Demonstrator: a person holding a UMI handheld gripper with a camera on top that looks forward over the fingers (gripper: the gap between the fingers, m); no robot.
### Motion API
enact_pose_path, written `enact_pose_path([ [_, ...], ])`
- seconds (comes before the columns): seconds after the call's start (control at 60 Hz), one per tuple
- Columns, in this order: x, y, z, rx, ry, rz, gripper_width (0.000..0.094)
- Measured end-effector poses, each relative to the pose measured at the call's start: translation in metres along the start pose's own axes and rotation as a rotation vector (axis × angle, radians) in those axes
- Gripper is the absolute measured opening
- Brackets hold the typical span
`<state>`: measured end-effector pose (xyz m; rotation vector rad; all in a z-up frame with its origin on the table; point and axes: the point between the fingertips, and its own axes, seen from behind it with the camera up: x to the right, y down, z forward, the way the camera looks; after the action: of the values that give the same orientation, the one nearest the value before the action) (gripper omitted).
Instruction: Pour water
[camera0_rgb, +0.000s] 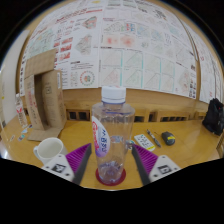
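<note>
Bottle: clear water bottle (112, 135) with white cap, upright on the tabletop (190, 140), right between the fingers.
Fingers: gripper (111, 163) spread wide, purple pads (76, 157) flanking the bottle's base with a gap either side — lined up for a grab, nothing pinched yet.
Cup: white cup (48, 150) off to the left, likely the pour target.
Lid: still on, so pouring looks some way off.
Backdrop: cardboard box (42, 92) and wall charts (120, 45) beyond.
</note>
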<state>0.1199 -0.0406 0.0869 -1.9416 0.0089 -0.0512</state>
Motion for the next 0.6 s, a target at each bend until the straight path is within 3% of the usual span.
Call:
enact_pose_path([
  [0.017,0.000,-0.001,-0.002,-0.003,0.003,-0.001,0.0865],
  [0.067,0.003,-0.003,-0.010,-0.009,0.025,-0.001,0.0832],
  [0.25,-0.004,-0.006,-0.076,-0.054,0.069,0.021,0.0848],
  [0.6,-0.065,0.021,-0.296,-0.107,0.124,0.024,0.0852],
])
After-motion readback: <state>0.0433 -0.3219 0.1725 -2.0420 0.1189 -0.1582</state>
